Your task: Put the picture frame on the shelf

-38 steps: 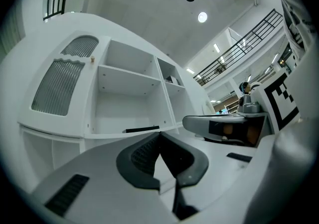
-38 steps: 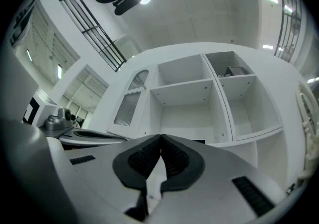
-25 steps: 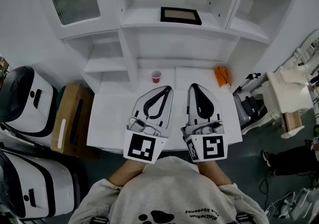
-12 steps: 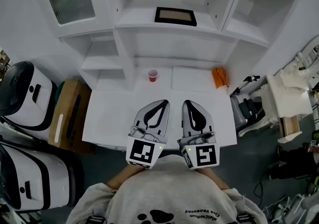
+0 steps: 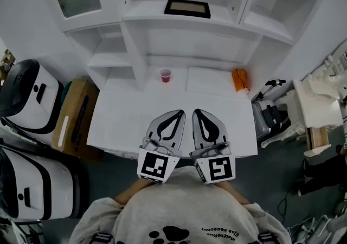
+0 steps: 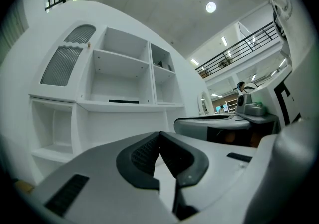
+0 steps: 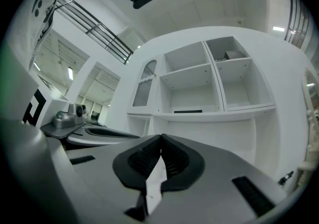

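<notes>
Picture frame (image 5: 187, 8) is lying flat on the shelf (image 5: 142, 14), job seemingly done, so left gripper (image 5: 178, 112) and right gripper (image 5: 197, 111) are hovering below that shelf over the counter (image 5: 122, 121), jaws pressed together, empty

The black-rimmed rectangular picture frame (image 5: 187, 8) with a tan inner panel lies flat, face up, on the white shelf (image 5: 179, 21). It is in the middle compartment, set back from the front edge, with its long side parallel to that edge. In both gripper views it shows only as a thin dark strip.
</notes>
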`<state>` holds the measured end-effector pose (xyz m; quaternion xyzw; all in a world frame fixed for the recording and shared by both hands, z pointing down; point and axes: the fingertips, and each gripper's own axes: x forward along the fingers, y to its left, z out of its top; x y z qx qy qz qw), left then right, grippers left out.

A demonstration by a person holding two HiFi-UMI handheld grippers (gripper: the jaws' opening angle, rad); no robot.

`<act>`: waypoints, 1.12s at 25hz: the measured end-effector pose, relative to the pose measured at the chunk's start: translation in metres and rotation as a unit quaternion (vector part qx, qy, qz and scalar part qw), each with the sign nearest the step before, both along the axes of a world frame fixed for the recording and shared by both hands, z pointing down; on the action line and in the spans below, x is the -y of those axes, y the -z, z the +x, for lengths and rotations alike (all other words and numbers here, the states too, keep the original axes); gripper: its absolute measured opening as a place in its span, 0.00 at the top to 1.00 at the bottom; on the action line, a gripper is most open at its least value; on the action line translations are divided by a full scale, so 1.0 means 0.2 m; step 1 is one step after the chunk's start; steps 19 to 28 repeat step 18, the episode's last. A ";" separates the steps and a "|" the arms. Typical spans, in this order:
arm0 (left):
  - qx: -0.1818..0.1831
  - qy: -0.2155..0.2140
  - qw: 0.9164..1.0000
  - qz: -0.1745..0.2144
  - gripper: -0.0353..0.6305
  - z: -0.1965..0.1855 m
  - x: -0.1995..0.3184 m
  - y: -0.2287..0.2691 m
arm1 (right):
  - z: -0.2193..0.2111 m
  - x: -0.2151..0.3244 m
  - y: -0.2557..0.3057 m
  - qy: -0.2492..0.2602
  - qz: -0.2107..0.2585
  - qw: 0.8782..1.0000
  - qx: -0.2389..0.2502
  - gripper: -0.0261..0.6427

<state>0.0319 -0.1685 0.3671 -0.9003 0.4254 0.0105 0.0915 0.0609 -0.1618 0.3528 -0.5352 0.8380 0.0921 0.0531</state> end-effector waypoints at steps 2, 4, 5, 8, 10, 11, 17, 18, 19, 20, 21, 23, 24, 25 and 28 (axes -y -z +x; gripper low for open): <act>0.001 -0.001 1.000 -0.008 0.92 0.02 -0.01 -0.01 | 0.03 -0.01 -0.03 -0.001 -0.007 1.000 -0.017 0.91; -0.003 -0.004 1.000 -0.013 0.92 0.04 -0.02 0.00 | 0.06 -0.01 -0.04 -0.005 -0.012 1.000 -0.018 0.91; -0.007 -0.006 1.000 -0.003 0.92 0.05 -0.02 0.01 | 0.07 -0.02 -0.04 -0.005 -0.014 1.000 -0.015 0.91; -0.007 -0.009 1.000 0.019 0.92 0.07 -0.03 0.04 | 0.08 -0.02 -0.05 -0.004 -0.017 1.000 -0.015 0.91; -0.012 -0.007 1.000 0.016 0.92 0.07 -0.03 0.04 | 0.08 -0.01 -0.05 -0.001 -0.019 1.000 -0.017 0.91; -0.014 -0.006 1.000 0.014 0.92 0.07 -0.03 0.04 | 0.08 -0.01 -0.05 0.000 -0.019 1.000 -0.017 0.91; -0.018 -0.006 1.000 0.011 0.92 0.06 -0.02 0.03 | 0.07 -0.02 -0.04 0.009 -0.012 1.000 -0.009 0.91; -0.017 -0.006 1.000 0.012 0.92 0.06 -0.02 0.03 | 0.06 -0.02 -0.03 0.010 -0.010 1.000 -0.009 0.91; -0.017 -0.006 1.000 0.012 0.92 0.06 -0.02 0.03 | 0.06 -0.02 -0.03 0.010 -0.010 1.000 -0.009 0.91; -0.017 -0.006 1.000 0.012 0.92 0.06 -0.02 0.03 | 0.06 -0.02 -0.03 0.010 -0.010 1.000 -0.009 0.91; -0.017 -0.006 1.000 0.012 0.92 0.06 -0.02 0.03 | 0.06 -0.02 -0.03 0.010 -0.010 1.000 -0.009 0.91; -0.017 -0.006 1.000 0.012 0.92 0.06 -0.02 0.03 | 0.06 -0.02 -0.03 0.010 -0.010 1.000 -0.009 0.91; -0.017 -0.006 1.000 0.012 0.92 0.06 -0.02 0.03 | 0.06 -0.02 -0.03 0.010 -0.010 1.000 -0.009 0.91; -0.017 -0.006 1.000 0.012 0.92 0.06 -0.02 0.03 | 0.06 -0.02 -0.03 0.010 -0.010 1.000 -0.009 0.91; -0.017 -0.006 1.000 0.012 0.92 0.06 -0.02 0.03 | 0.06 -0.02 -0.03 0.010 -0.010 1.000 -0.009 0.91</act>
